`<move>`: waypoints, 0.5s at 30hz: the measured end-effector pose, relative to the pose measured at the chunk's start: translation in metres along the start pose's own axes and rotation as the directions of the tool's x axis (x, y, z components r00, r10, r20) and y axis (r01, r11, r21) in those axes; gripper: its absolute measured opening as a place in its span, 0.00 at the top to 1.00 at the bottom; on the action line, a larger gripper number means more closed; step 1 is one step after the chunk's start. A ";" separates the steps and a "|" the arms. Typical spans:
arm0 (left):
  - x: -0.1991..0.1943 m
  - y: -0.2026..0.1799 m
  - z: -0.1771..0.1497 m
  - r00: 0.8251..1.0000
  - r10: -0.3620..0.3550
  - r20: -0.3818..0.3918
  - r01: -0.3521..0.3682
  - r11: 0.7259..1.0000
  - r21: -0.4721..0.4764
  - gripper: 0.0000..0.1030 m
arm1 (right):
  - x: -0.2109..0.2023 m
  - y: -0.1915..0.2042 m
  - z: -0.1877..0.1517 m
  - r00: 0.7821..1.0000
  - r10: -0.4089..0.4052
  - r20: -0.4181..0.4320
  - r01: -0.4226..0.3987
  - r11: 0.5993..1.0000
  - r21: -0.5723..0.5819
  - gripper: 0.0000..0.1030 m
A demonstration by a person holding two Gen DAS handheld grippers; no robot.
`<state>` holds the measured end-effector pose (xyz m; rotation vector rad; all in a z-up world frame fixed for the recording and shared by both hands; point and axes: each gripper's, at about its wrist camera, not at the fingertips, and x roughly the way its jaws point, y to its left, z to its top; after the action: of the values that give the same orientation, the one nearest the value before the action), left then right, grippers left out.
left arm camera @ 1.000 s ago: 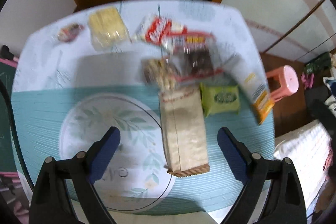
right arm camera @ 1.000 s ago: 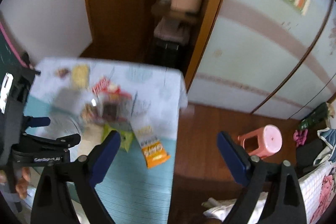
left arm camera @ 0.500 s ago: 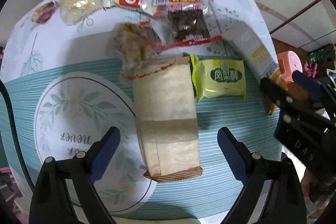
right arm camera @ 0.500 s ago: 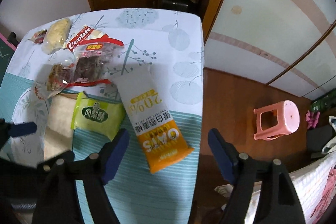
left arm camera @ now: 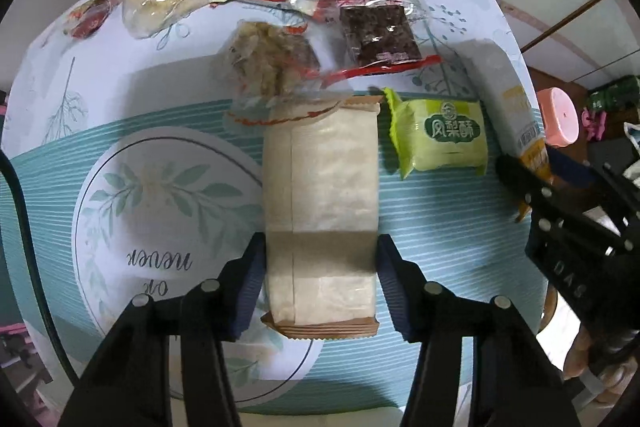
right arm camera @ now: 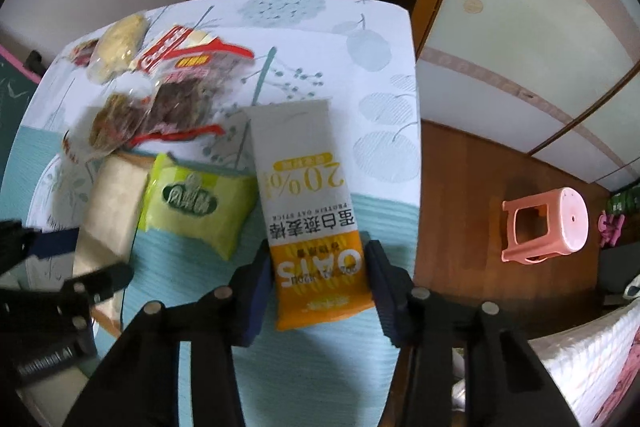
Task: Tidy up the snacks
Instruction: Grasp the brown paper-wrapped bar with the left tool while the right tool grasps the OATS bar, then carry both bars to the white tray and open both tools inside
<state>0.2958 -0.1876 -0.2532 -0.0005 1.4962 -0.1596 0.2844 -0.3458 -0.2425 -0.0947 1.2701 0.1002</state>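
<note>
Eight snack packs lie on the desk (left arm camera: 440, 247). Left tool (left arm camera: 320, 281) clamps one long beige crinkled packet (left arm camera: 322, 203); right tool (right arm camera: 318, 283) clamps one flat white-orange oat bar (right arm camera: 308, 211).

Beige pack (left arm camera: 320, 203), lime-green pack (left arm camera: 440, 135), white/orange oat bar (right arm camera: 312, 211), teal-striped leafy-print cloth (left arm camera: 440, 247)

Bare cloth (left arm camera: 440, 227) between tongs, green packet (left arm camera: 440, 135) possibly crowding beyond
</note>
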 end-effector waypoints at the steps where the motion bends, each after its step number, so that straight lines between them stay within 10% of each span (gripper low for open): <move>1: -0.002 0.006 -0.002 1.000 -0.008 0.003 0.008 1.000 -0.010 0.49 | -0.001 0.002 -0.002 1.000 -0.003 0.000 0.003 1.000 0.001 0.58; 15: -0.129 0.069 -0.039 0.965 -0.132 0.225 0.142 0.989 -0.031 0.49 | -0.087 0.030 -0.039 0.972 0.138 0.189 -0.155 0.985 0.078 0.59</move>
<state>0.2562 -0.1016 -0.1346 -0.1554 1.2750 -0.2286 0.2181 -0.3228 -0.1715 0.0869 1.0954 0.1739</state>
